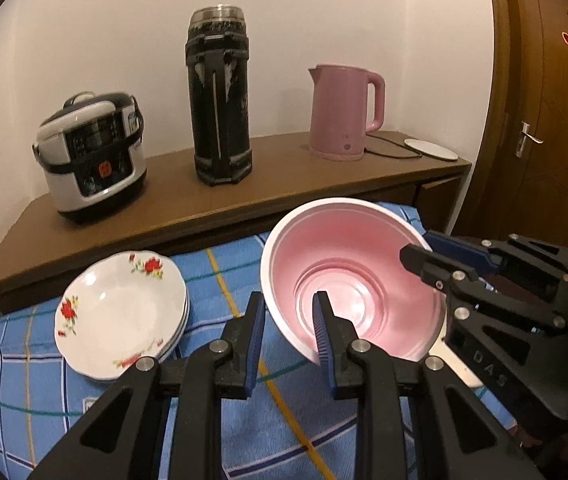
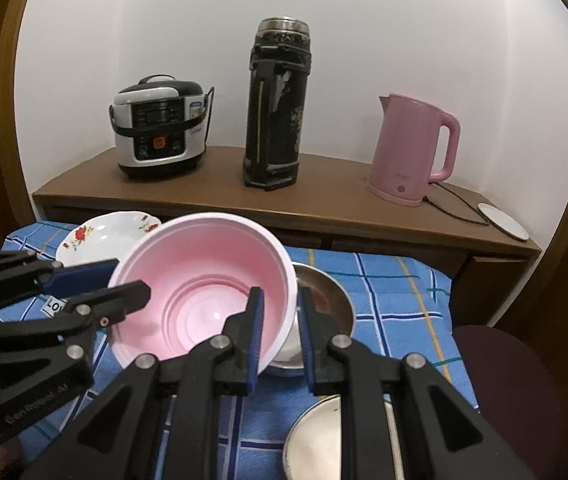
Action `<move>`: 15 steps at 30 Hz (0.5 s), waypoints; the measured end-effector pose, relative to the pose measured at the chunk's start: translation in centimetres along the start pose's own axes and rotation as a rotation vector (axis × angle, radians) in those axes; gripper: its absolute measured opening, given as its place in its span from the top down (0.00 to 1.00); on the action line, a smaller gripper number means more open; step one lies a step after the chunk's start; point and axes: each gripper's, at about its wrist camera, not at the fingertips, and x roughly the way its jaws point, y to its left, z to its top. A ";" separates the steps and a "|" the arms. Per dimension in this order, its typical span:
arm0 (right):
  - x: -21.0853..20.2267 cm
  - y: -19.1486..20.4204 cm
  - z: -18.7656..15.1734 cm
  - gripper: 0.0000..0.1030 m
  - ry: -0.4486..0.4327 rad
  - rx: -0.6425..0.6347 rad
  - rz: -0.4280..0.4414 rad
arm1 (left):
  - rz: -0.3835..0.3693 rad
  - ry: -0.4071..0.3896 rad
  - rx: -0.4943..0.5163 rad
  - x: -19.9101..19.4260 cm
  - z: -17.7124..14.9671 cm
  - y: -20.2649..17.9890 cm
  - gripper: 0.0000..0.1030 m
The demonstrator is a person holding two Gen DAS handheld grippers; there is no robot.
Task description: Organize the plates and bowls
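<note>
Both hand-held grippers clamp the pink bowl's rim: the left hand-held gripper [image 1: 289, 320] at the bowl's 7 o'clock edge, the right hand-held gripper [image 2: 280, 312] at its 4 o'clock edge. The pink bowl [image 1: 348, 272] hangs tilted above the blue checked cloth [image 1: 224, 272]. At 9 o'clock of it lies a stack of floral plates [image 1: 120, 312]; a steel bowl [image 2: 332, 300] sits just beneath its right side, a steel plate [image 2: 316, 444] nearer. Behind stands the wooden counter [image 1: 284, 184] bearing a rice cooker [image 1: 92, 152], black flask [image 1: 220, 96] and pink kettle [image 1: 344, 112].
</note>
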 end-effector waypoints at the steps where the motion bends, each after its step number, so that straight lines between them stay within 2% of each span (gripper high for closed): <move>1: 0.0 -0.1 0.2 0.83 -0.003 -0.001 -0.004 | 0.001 -0.007 0.005 0.0 0.3 -0.1 0.74; 15: -0.1 -2.5 2.5 0.83 -0.034 0.008 -0.060 | -0.022 -0.038 0.046 1.4 2.8 -1.6 0.74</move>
